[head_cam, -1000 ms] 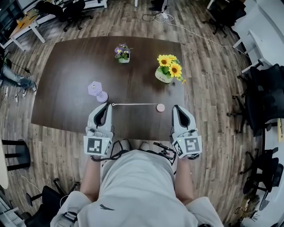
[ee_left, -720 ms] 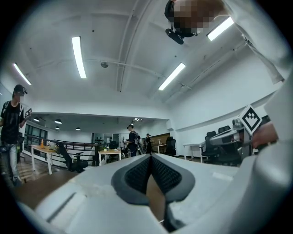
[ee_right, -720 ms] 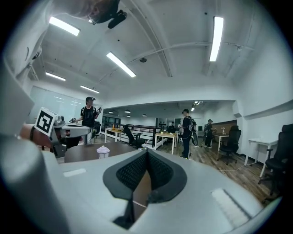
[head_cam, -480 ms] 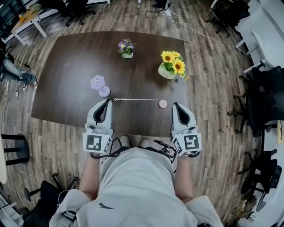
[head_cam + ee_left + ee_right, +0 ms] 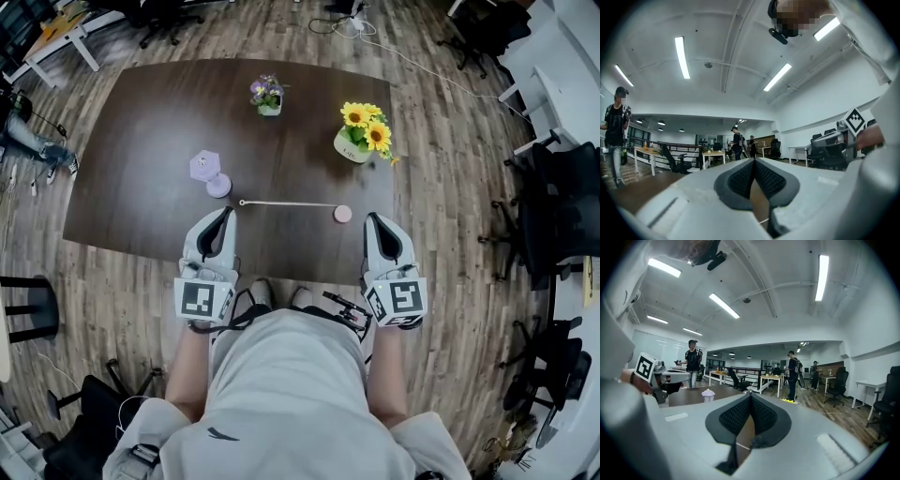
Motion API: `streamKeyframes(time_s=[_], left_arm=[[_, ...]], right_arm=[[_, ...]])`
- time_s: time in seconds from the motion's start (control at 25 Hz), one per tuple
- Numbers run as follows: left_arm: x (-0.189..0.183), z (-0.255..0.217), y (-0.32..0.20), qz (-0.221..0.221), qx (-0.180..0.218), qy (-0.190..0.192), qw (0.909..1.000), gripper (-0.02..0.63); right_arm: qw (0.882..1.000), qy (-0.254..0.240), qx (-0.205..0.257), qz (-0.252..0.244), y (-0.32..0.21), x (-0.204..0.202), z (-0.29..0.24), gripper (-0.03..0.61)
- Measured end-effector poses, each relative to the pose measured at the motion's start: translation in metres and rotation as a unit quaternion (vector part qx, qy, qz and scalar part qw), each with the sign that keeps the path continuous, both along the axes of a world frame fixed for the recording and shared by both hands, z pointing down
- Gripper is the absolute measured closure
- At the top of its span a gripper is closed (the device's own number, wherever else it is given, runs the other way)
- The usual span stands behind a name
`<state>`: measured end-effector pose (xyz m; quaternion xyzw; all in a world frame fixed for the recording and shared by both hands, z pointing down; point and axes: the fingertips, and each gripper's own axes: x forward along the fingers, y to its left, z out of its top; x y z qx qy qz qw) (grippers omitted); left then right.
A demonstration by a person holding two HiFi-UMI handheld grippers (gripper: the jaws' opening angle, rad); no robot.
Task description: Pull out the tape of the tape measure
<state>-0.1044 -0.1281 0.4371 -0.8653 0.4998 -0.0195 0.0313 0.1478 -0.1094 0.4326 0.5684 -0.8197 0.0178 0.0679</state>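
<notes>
Tape measure [image 5: 342, 215] on table [image 5: 141, 141] — tape [image 5: 286, 203] extended.

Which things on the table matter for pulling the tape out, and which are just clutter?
Job in hand:
- pink tape measure, its tape lying drawn out across the table
- left gripper and right gripper, both shut and empty

Lying about:
- sunflower pot
- purple flower pot
- lilac hexagonal object

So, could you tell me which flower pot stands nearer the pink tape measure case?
The pot of yellow sunflowers, on the right; the purple-flowered pot sits farther back on the table and to the left.
</notes>
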Motion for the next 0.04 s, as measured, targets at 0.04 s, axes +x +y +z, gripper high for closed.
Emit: streamKeyframes(time_s=[0.04], left_arm=[[0.0006, 0.0006, 0.0, 0.0, 0.0, 0.0, 1.0, 0.607]], right_arm=[[1.0, 0.0, 0.0, 0.0, -0.0003, 0.0006, 0.0004, 0.58]])
